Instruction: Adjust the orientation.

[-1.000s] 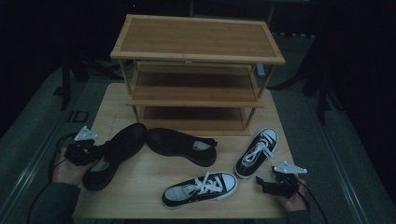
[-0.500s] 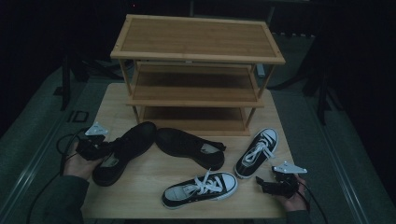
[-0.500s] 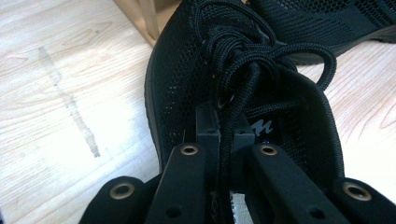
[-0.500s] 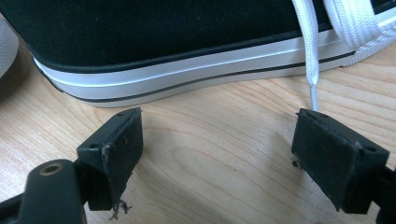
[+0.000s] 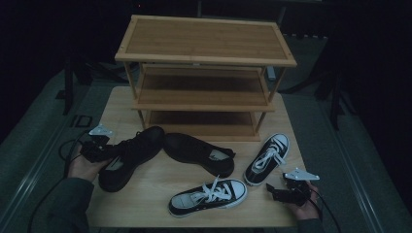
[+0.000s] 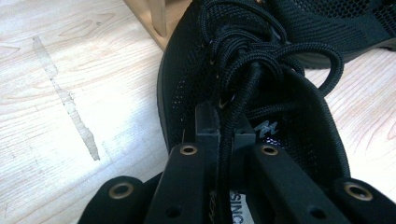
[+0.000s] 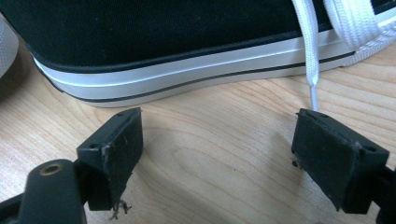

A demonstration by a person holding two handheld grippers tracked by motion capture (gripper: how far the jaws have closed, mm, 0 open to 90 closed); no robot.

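While your left gripper (image 6: 225, 140) is pinching the black mesh shoe's (image 5: 127, 156) soft tongue and laces, in front of the shoe rack (image 5: 204, 77), you're risking it sagging; right gripper (image 7: 217, 149) is gaping empty.

Black shoe (image 6: 187, 88): matt open mesh cloth, braided cord laces (image 6: 261, 56). Sneaker (image 7: 154, 42): matt canvas, smooth rubber sole. Table (image 7: 210, 154): pale smooth wood, rack (image 5: 204, 73) likewise.

bare table (image 5: 160, 199) lies open at the front; shoe rack (image 5: 204, 77) blocks the back.
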